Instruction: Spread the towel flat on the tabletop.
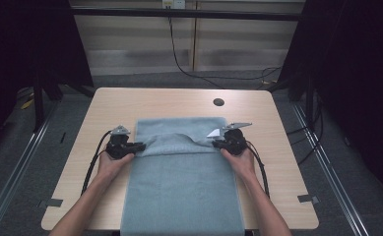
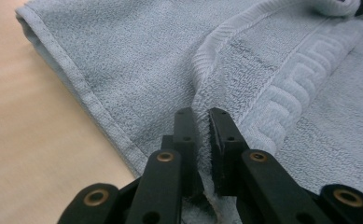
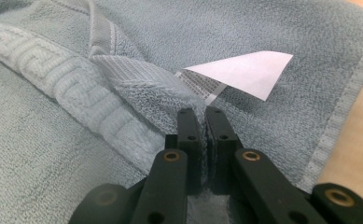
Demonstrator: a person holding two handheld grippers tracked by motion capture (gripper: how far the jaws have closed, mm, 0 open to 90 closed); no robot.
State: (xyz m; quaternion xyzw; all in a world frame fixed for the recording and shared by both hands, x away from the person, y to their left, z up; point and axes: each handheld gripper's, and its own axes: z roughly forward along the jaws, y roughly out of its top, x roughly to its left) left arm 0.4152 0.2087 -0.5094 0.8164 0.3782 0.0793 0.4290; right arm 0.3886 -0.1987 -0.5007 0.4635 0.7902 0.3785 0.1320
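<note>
1. Grey-blue terry cloth makes up the towel [image 1: 181, 191], which lies lengthwise down the middle of the light wooden bench [image 1: 105, 105], its near end reaching the near edge.
2. The towel's far part is folded back toward the person, so a doubled band lies across the cloth between the two hands, with a flat single layer visible beyond it on the far side.
3. The left gripper [image 1: 139, 146] sits at the towel's left edge, with the person's left hand [image 1: 111, 164] behind it.
4. In the left gripper view, the left gripper [image 2: 202, 116] has its jaws pressed together on a hemmed corner of the towel [image 2: 137, 60], the cloth squeezed in the narrow slit between them.
5. A raised key-pattern border [image 2: 300, 74] runs along the folded layer just right of those jaws.
6. The right gripper [image 1: 215, 143] sits at the towel's right edge, held by the right hand [image 1: 241, 162].
7. In the right gripper view, the right gripper [image 3: 203, 114] is pinching the opposite corner of the folded layer, terry pile bunched between its jaws.
8. A white care label [image 3: 244, 74] sticks out from the hem just beyond the right gripper's tips, also seen as a pale fleck in the high view.
9. The same key-pattern border [image 3: 53, 79] runs off to the left of the right gripper.
10. A dark round hole [image 1: 218, 102] is set in the bench past the towel's far end.
11. Black cables trail from both grippers back along the forearms.
</note>
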